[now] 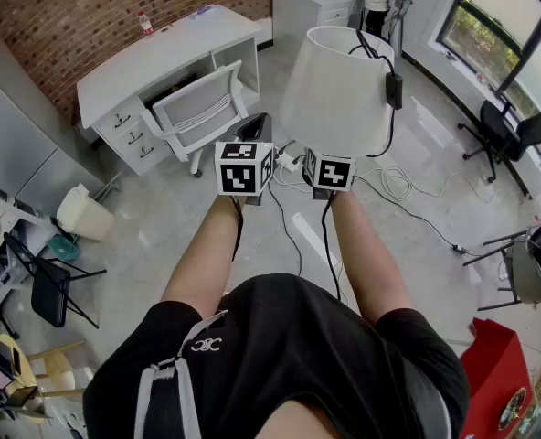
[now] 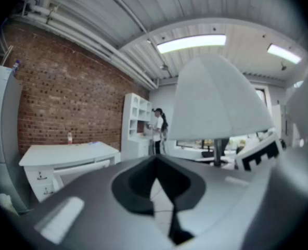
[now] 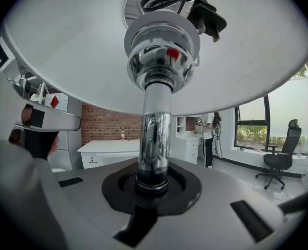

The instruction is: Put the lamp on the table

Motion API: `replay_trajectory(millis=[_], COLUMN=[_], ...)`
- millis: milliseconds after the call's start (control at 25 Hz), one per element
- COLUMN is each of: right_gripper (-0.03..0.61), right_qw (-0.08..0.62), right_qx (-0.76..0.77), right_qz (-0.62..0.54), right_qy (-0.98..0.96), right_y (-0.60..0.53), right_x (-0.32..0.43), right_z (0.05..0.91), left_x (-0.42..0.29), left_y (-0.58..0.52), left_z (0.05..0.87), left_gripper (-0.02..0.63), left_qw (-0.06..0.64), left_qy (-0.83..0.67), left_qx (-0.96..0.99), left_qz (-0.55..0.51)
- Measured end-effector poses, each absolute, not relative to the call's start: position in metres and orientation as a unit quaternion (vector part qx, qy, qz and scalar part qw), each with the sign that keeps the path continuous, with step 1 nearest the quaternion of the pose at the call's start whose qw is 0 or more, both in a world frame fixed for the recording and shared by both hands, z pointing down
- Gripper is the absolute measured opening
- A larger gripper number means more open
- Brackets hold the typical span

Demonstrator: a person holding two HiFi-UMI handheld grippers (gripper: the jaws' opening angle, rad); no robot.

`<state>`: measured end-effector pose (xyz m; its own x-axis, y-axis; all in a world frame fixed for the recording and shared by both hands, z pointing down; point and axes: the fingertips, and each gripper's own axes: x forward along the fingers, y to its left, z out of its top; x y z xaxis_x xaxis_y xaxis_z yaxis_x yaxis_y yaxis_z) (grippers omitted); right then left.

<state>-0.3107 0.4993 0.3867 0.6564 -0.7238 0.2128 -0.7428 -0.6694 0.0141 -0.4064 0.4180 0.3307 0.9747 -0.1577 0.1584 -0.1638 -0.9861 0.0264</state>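
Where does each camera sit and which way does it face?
Head view: on the person's head, looking steeply down at torso, forearms, left gripper, right gripper, lamp.
Left gripper view: on that gripper, level over shut empty jaws toward white desk, brick wall.
Right gripper view: on that gripper, its jaws clamping the lamp's chrome stem, shade overhead.
Both gripper views share desk, wall, shade.
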Motion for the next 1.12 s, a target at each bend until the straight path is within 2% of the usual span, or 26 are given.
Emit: replay_trajectory(millis=[800, 1120], right_gripper=[0.023, 0.023], right_qw=[0.053, 0.047], right_qx=[0.908, 0.905], right_qz=[0.107, 0.121], right_qy=[-0.400, -0.404], right_y=[0.559, 0.542], right_x=[-0.262, -0.235], right_z=[0.415, 0.432], left_x=[-0.368, -0.342], left_y=[0.450, 0.429], left_z=[0.363, 0.388], left_gripper=[-0.002, -0.002], left_qw=[0.019, 0.022], left_qy=[-0.108, -0.112], left_qx=[0.988, 0.984], left_qz=[0.110, 0.140])
